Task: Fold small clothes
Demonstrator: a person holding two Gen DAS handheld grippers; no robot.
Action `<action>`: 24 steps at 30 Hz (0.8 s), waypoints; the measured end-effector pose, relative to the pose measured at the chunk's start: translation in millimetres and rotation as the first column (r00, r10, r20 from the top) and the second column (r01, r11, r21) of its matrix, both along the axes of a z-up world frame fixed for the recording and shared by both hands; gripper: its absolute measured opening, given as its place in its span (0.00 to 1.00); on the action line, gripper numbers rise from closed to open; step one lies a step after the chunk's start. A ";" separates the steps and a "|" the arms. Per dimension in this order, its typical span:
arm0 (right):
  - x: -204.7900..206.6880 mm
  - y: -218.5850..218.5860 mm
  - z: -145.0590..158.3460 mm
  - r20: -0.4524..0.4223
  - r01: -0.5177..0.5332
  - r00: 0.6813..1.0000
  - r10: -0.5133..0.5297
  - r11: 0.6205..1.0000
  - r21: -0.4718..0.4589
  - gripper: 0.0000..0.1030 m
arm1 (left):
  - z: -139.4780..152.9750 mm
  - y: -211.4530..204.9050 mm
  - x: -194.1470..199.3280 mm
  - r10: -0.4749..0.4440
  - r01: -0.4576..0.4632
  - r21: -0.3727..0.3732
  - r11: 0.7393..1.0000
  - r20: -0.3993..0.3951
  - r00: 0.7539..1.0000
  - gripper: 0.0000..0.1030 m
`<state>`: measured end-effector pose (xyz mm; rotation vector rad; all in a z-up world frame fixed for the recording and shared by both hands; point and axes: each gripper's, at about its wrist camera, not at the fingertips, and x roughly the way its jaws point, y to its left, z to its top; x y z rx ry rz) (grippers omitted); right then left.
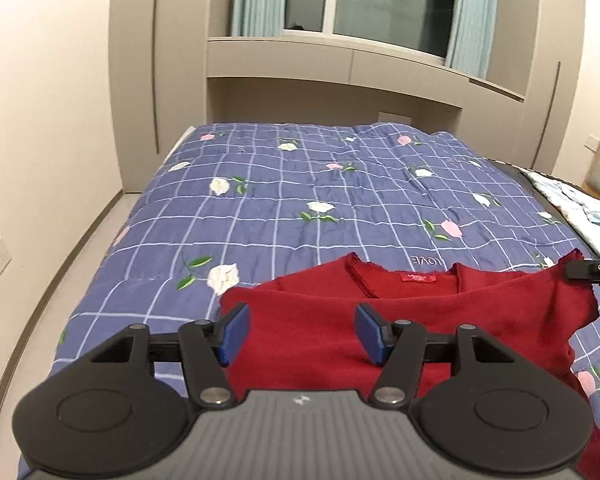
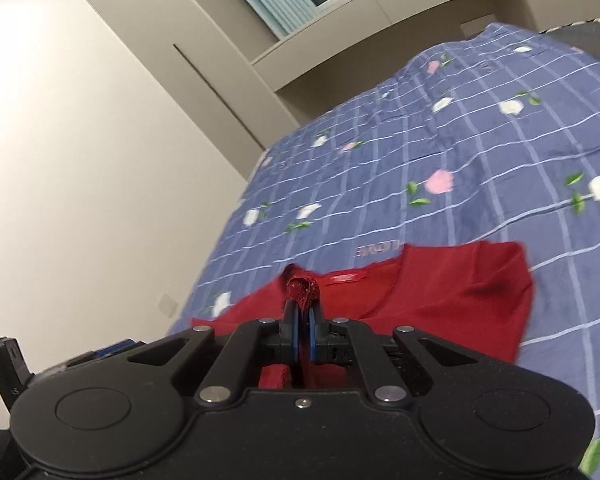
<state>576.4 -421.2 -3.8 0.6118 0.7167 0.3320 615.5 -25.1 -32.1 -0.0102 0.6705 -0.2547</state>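
A dark red top [image 1: 440,320] lies on the bed, neckline and red label [image 1: 418,278] facing away from me. My left gripper [image 1: 302,334] hovers open over its left shoulder area; the blue pads [image 1: 234,334] are wide apart with nothing pinched between them. In the right wrist view my right gripper [image 2: 303,320] is shut on a bunched piece of the red top's [image 2: 460,292] edge, which pokes out past the fingertips. The left wrist view shows the right gripper [image 1: 592,270] holding the top's right corner lifted off the quilt.
The bed carries a blue checked quilt with flowers [image 1: 300,200]. Pale folded clothes [image 1: 572,204] lie at the bed's right side. A wall and a strip of floor [image 1: 80,260] run along the left; wardrobes [image 1: 156,60] and a window stand behind the bed.
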 end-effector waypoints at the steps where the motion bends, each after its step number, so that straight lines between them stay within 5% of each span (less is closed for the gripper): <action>1: 1.6 -4.0 -4.0 -0.016 0.006 1.000 -0.006 1.000 0.002 0.04 | -4.2 -2.0 4.1 -0.013 0.013 -0.006 1.000 -0.001 1.000 0.61; 6: 11.7 -6.7 -37.3 -0.103 0.001 0.995 -0.007 0.999 -0.050 0.04 | -44.5 -11.4 35.2 -0.025 0.022 -0.035 0.999 -0.090 0.996 0.58; 10: 18.9 -6.9 -58.8 -0.143 0.011 0.989 -0.026 0.995 -0.101 0.04 | -74.0 -13.6 53.8 0.037 -0.035 0.014 0.999 -0.175 0.984 0.54; 16: 17.5 -18.0 -75.1 -0.161 0.030 0.986 -0.053 0.990 -0.141 0.04 | -74.9 -17.7 47.5 0.047 -0.041 0.039 0.998 -0.164 0.985 0.54; 21: 6.8 -22.1 -72.9 -0.163 0.065 0.981 -0.104 0.972 -0.226 0.20 | -66.4 -26.5 36.8 0.013 -0.006 0.068 0.998 -0.109 0.994 0.63; 24: -0.3 -9.6 -58.7 -0.101 0.101 0.985 -0.139 0.942 -0.320 0.50 | -73.6 -32.8 37.2 -0.004 0.019 0.120 0.993 -0.116 0.993 0.65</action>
